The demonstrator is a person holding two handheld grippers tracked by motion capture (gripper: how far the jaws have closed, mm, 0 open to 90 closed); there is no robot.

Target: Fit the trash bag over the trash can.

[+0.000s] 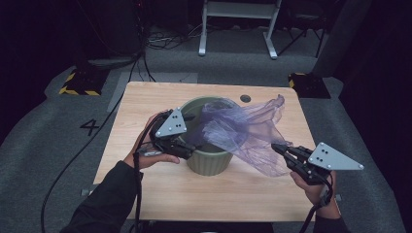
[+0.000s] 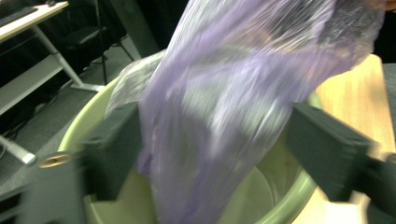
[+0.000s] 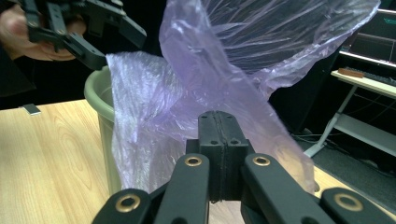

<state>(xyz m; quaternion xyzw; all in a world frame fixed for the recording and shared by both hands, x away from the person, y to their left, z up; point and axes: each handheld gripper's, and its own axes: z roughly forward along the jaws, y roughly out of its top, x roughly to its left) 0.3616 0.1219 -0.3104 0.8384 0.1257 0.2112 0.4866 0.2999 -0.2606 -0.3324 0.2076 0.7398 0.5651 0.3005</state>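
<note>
- My right tongs [image 1: 278, 147] are clamped on the purple bag's [image 1: 243, 128] near edge.
- My left tongs [image 1: 187, 145] stand apart at the green bin's [image 1: 209, 162] rim, the bag between them.
- The bag stretches from the bin toward my right hand.

Grey carpet [image 1: 43, 131] surrounds the wooden table [image 1: 160, 189] in a dark room. Beyond the table stand a white frame [image 1: 239, 24] and black-and-yellow striped blocks [image 1: 77, 83]; cables [image 1: 167, 39] trail nearby.
</note>
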